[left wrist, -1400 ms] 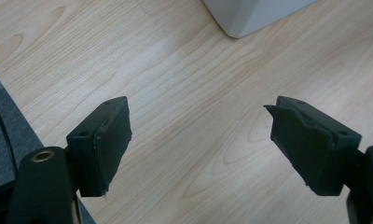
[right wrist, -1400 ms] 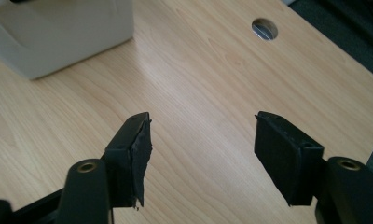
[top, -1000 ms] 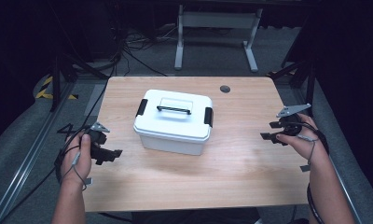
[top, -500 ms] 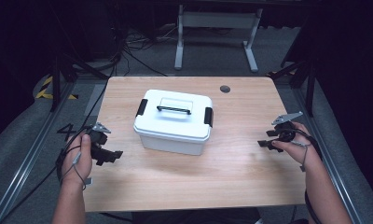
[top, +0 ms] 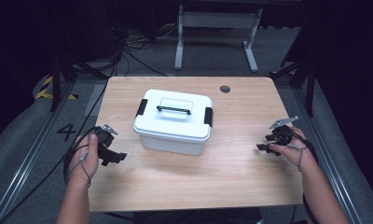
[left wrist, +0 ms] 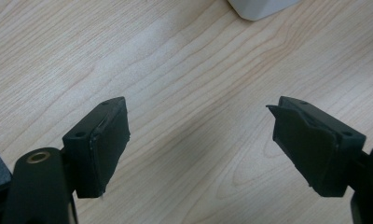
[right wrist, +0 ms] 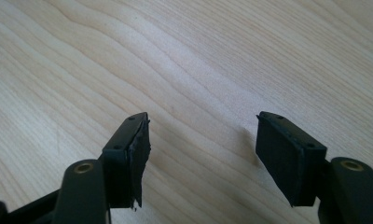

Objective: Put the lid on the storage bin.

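A white storage box (top: 173, 122) with a lid, a dark carry handle (top: 174, 109) and two black side latches (top: 141, 108) sits at the centre of the high view, on the wooden table (top: 250, 179). The left claw (top: 113, 156) rests low at centre left of that frame and the right claw (top: 264, 147) at centre right, each well apart from the box and pointing inward toward it. That flanking stance looks like a ready position for working the latches from both sides.

In the left gripper view the left claw (left wrist: 198, 140) is spread wide over bare wood, with a corner of the box at the top edge. In the right gripper view the right claw (right wrist: 203, 149) is likewise spread, nothing between its jaws.

No brand or label can be read on the box. A painted "4" (top: 65, 131) marks the floor at left of the table.
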`<state>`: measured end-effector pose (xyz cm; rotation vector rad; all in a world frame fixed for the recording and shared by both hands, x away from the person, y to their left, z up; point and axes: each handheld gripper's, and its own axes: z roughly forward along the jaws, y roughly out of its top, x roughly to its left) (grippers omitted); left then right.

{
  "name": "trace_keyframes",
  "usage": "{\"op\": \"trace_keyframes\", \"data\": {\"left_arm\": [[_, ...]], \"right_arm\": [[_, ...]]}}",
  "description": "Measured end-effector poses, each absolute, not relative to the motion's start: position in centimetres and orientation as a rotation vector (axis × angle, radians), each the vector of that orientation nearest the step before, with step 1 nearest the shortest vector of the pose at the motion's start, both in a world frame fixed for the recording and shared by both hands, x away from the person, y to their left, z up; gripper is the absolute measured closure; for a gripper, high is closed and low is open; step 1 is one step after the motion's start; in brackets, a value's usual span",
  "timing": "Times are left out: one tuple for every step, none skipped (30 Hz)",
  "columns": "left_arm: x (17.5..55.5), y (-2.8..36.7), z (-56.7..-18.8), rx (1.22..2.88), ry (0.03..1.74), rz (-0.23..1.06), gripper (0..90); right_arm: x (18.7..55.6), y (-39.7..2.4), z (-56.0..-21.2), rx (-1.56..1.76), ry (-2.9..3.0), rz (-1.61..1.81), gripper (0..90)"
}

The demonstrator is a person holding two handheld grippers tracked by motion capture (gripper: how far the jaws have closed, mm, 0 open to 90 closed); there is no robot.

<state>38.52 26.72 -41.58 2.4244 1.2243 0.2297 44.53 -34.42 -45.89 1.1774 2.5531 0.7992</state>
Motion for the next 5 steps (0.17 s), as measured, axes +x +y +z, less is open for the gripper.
{"op": "trace_keyframes", "data": {"left_arm": [[38.60,26.78,-41.68,2.428,1.217,0.230,19.2],[38.64,26.81,-41.78,2.428,1.214,0.234,19.2],[38.71,26.84,-41.92,2.428,1.214,0.231,19.2],[38.73,26.85,-41.98,2.427,1.218,0.229,19.2],[38.82,26.89,-42.09,2.432,1.210,0.239,19.2]], "right_arm": [[44.54,-34.45,-45.98,1.184,2.540,0.818,36.1],[44.56,-34.49,-46.07,1.187,2.531,0.833,36.1],[44.58,-34.52,-46.12,1.190,2.525,0.834,36.1],[44.61,-34.56,-46.23,1.195,2.512,0.840,36.1],[44.61,-34.58,-46.26,1.204,2.506,0.838,36.1]]}}
